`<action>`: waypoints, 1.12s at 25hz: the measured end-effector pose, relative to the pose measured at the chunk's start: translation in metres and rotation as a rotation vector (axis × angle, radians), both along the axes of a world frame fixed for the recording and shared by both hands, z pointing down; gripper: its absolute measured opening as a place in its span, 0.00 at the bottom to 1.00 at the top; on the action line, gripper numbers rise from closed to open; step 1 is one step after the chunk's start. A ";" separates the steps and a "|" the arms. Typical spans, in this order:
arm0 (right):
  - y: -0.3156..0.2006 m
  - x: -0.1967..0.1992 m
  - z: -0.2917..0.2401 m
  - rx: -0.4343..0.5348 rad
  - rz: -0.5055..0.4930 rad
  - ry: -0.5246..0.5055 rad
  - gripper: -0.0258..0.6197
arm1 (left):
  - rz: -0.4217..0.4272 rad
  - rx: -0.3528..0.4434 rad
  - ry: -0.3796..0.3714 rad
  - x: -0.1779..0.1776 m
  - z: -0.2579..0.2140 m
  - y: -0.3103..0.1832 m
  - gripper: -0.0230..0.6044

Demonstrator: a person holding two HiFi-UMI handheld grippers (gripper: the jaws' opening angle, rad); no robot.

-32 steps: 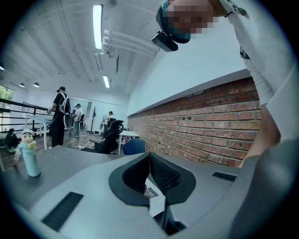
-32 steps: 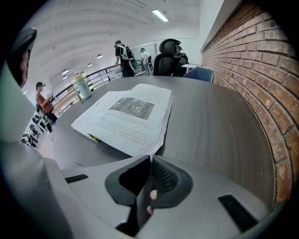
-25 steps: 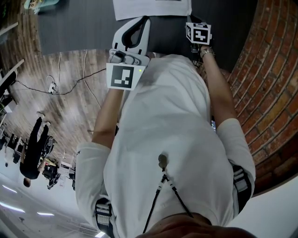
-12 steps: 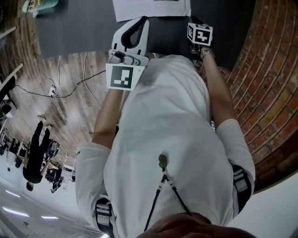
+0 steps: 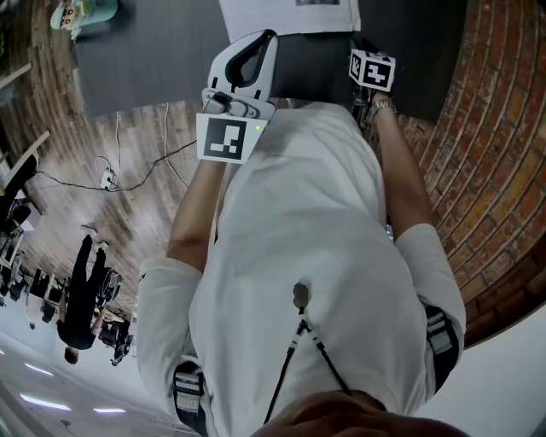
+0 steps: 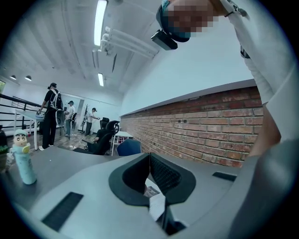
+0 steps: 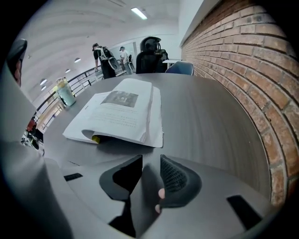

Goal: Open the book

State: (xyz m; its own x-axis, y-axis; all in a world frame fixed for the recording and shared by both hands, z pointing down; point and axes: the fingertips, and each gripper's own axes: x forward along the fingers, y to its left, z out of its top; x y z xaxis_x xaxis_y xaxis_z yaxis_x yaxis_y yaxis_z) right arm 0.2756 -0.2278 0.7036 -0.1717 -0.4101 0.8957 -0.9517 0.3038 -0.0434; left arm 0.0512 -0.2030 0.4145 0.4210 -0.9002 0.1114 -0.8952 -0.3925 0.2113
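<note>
The book (image 7: 119,114) lies open on the grey table (image 7: 210,121), its white pages up and a curled leaf at its near left corner. In the head view only its near edge (image 5: 290,15) shows, at the top. My right gripper (image 7: 150,170) hovers just in front of the book; its jaws have just been opening and stand open with nothing between them. In the head view its marker cube (image 5: 373,70) sits right of the book. My left gripper (image 6: 149,161) points roughly level past the table toward the brick wall, its jaws shut pad to pad.
A brick wall (image 7: 243,70) runs along the table's right side. A pale green bottle with a cartoon figure (image 7: 65,93) stands at the table's far left. Office chairs (image 7: 149,51) and several people (image 6: 51,112) are beyond the table. Cables (image 5: 128,162) lie on the wooden floor.
The right gripper's marker cube has drifted a little right and back from the book's edge. The left gripper has shifted slightly. The book's near edge stays where it was.
</note>
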 end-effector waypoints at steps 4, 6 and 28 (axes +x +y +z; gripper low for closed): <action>0.008 -0.024 -0.012 0.043 0.036 -0.014 0.15 | 0.035 0.006 -0.010 -0.021 0.000 0.003 0.07; 0.014 -0.039 -0.021 0.062 0.039 -0.023 0.13 | 0.048 0.010 -0.013 -0.031 -0.003 0.006 0.07; 0.051 -0.258 -0.147 0.251 -0.205 -0.370 0.10 | 0.076 0.044 0.003 -0.123 -0.028 0.043 0.07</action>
State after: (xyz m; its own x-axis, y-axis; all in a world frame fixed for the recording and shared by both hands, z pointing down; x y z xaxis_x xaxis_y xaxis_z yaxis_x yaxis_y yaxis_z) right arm 0.0174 -0.1768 0.5566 -0.5595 -0.5297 0.6374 -0.8057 0.5280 -0.2684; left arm -0.0713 -0.1595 0.3868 0.4884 -0.8697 0.0710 -0.8619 -0.4682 0.1948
